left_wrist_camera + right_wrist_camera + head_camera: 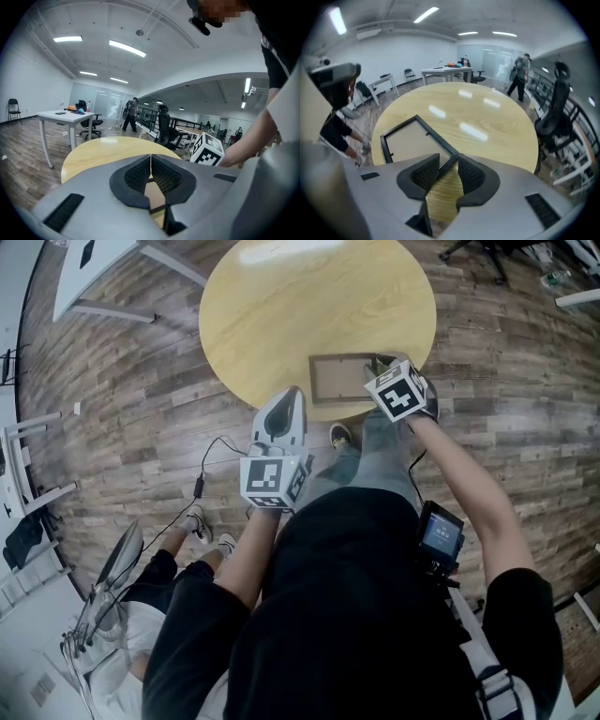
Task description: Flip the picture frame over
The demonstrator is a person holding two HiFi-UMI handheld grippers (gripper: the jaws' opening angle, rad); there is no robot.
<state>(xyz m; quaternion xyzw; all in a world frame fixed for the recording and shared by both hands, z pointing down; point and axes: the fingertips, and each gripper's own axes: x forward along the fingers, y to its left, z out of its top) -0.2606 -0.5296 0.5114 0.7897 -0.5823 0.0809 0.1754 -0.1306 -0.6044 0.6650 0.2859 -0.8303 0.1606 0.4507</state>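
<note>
The picture frame (pixel 342 378) is dark-rimmed with a pale beige panel and lies flat near the front right edge of the round wooden table (pixel 300 306). My right gripper (pixel 380 367) is at the frame's right end, pointing steeply down. In the right gripper view the frame (pixel 410 140) has its near corner between that gripper's (pixel 449 165) jaws, which stand apart with the pads off the rim. My left gripper (pixel 292 395) hangs at the table's front edge, left of the frame. In its own view the left gripper (pixel 150 164) is shut on nothing.
A white desk (pixel 94 268) stands at the far left and an office chair (pixel 487 254) at the far right. A person's legs (pixel 178 568) and a cable (pixel 211 460) are on the wooden floor at the near left. A black chair (pixel 555 112) stands beside the table.
</note>
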